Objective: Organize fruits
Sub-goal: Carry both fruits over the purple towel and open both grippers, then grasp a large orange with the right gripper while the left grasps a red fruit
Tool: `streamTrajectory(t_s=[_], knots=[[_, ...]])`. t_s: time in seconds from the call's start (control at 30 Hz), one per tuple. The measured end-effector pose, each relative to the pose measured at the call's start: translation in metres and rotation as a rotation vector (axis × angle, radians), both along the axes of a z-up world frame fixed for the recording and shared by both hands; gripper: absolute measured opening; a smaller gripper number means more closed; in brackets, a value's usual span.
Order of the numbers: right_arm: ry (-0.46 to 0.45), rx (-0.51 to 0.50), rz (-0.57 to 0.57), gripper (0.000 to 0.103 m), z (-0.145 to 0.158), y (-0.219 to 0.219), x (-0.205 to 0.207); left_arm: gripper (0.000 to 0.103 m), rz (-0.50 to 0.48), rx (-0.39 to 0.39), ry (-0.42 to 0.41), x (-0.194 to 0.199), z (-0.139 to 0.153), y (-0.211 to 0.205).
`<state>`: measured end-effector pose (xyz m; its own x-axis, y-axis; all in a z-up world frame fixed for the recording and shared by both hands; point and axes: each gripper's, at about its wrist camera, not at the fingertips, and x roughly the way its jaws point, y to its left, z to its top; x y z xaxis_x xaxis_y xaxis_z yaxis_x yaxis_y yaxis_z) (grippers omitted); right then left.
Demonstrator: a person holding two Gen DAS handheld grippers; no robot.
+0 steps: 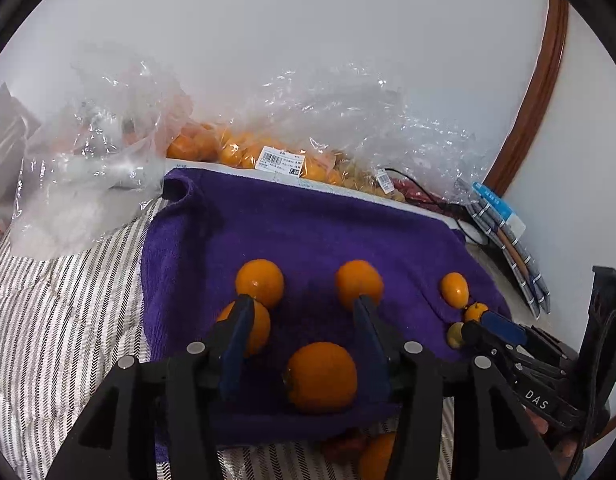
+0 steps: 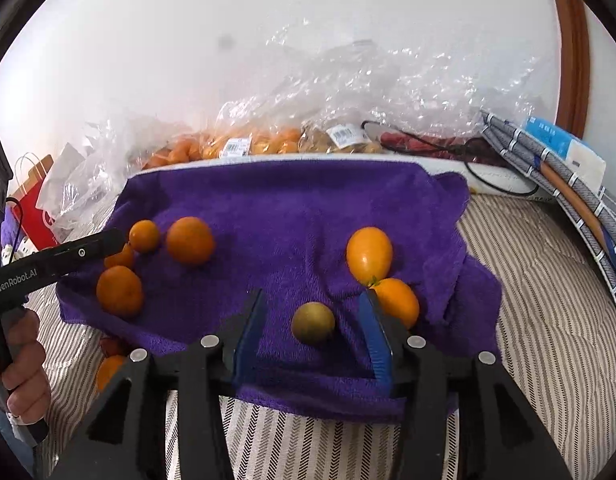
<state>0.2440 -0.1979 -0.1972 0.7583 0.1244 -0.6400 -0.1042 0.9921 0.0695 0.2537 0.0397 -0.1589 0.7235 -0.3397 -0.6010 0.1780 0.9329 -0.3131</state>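
Your left gripper (image 1: 304, 300) has its fingers (image 1: 238, 334) parted, with an orange (image 1: 321, 376) lying loose between them on the purple towel (image 1: 308, 224); the blue pads stand clear of it on both sides, so nothing is gripped. Past the left fingertip sit two more oranges, one (image 1: 260, 282) beyond the tip and one (image 1: 262, 326) partly hidden behind it. Another orange (image 1: 358, 282) lies just beyond the right fingertip.

Your right gripper (image 2: 312, 294) is likewise parted, and a small greenish-brown round fruit (image 2: 313, 323) rests on the towel between its fingers (image 2: 252, 328), touching neither pad. Just outside the right finger lies an orange fruit with a green stem stub (image 2: 398, 300), and touching it on the far side an oval orange fruit (image 2: 369, 255) whose long axis runs near to far, tipped slightly left at the far end.

The towel is spread over a striped bedcover (image 2: 528, 300). At the far edge, clear plastic bags of fruit (image 2: 252, 142) lie against the wall.
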Motion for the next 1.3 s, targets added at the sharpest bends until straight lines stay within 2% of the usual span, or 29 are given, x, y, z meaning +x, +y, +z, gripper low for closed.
streamTrajectory(t_s=[0.2,0.33,0.43,0.5,0.6,0.77,0.97,1.07,1.17,1.3], knots=[[-0.084,-0.008,-0.067,0.051,0.015,-0.005,-0.015,0.052,0.041,0.01,-0.053,-0.007,0.011,0.01],[-0.103,-0.02,-0.131,0.051,0.028,-0.004,-0.03,0.052,0.074,0.018,-0.077,-0.013,0.018,0.016],[-0.079,-0.034,-0.174,0.051,0.035,0.0,-0.039,0.052,0.092,0.045,-0.096,-0.02,0.023,0.02],[-0.045,-0.007,-0.18,0.051,0.037,0.002,-0.047,0.052,0.121,0.101,-0.089,-0.027,0.026,0.022],[0.036,0.029,-0.141,0.051,0.033,0.012,-0.058,0.052,0.145,0.163,-0.063,-0.045,0.024,0.033],[0.064,0.022,-0.051,0.051,0.016,0.046,-0.076,0.052,0.166,0.266,-0.02,-0.085,0.013,0.062],[0.09,0.028,0.052,0.051,-0.002,0.089,-0.083,0.052,0.197,0.235,0.009,-0.109,-0.009,0.095],[0.089,0.005,0.096,0.051,-0.004,0.106,-0.083,0.052,0.189,0.168,0.047,-0.107,-0.017,0.105],[0.088,-0.039,0.11,0.051,-0.008,0.117,-0.077,0.052,0.195,0.135,0.047,-0.107,-0.018,0.112],[0.124,-0.031,0.111,0.051,-0.017,0.121,-0.065,0.052,0.186,0.122,0.069,-0.105,-0.022,0.113]])
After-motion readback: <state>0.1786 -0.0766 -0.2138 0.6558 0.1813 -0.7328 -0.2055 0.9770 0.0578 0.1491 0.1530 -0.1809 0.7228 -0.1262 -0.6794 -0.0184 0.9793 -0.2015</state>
